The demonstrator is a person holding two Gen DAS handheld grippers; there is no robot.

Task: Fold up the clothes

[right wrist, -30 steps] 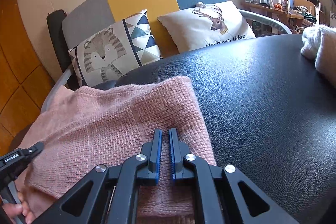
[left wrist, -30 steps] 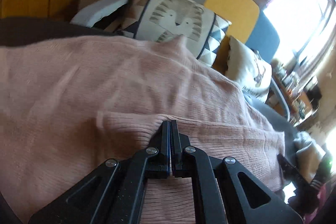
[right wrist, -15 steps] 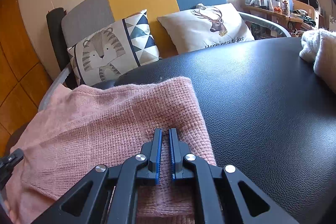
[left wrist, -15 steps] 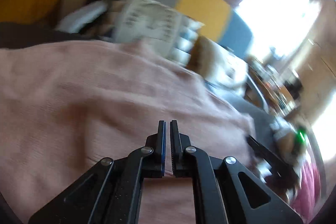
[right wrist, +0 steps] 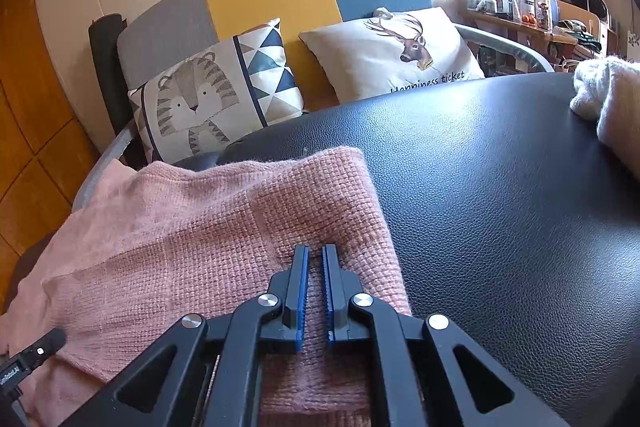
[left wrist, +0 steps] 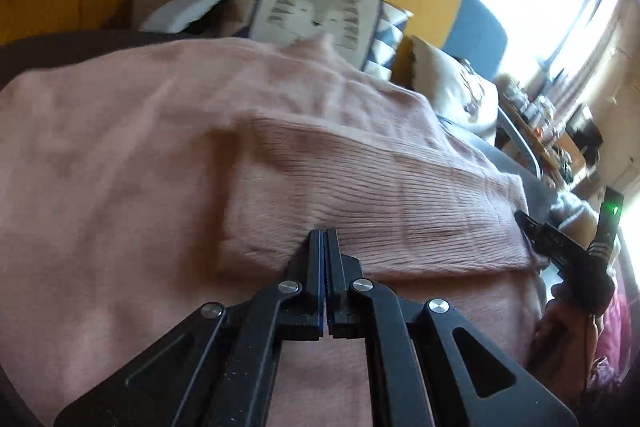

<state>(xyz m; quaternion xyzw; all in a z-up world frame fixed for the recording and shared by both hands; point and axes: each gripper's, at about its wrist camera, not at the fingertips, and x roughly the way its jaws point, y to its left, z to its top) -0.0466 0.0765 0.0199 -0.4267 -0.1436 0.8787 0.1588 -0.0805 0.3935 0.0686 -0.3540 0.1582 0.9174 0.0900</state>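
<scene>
A pink knit sweater (left wrist: 160, 167) lies spread on the black leather table (right wrist: 500, 207). My left gripper (left wrist: 325, 233) is shut, its tips pinched into the lower edge of a ribbed band, and the knit puckers around them. My right gripper (right wrist: 315, 251) is shut on the sweater (right wrist: 200, 227) near its right edge, with pink knit showing in the narrow slit between the blue pads. The left gripper's tip (right wrist: 32, 355) shows at the sweater's left edge. The right gripper's black finger (left wrist: 560, 247) shows at the far end of the ribbed band.
A white fluffy garment (right wrist: 608, 99) lies at the table's far right. Behind the table stands a grey, yellow and blue sofa with a tiger cushion (right wrist: 208, 99) and a deer cushion (right wrist: 400, 51). A cluttered shelf (right wrist: 520, 11) runs under the window.
The left gripper has slid across the sweater, briefly parting its jaws a crack before shutting again. In the right wrist view its tip has dropped toward the lower left corner. The right gripper has kept still.
</scene>
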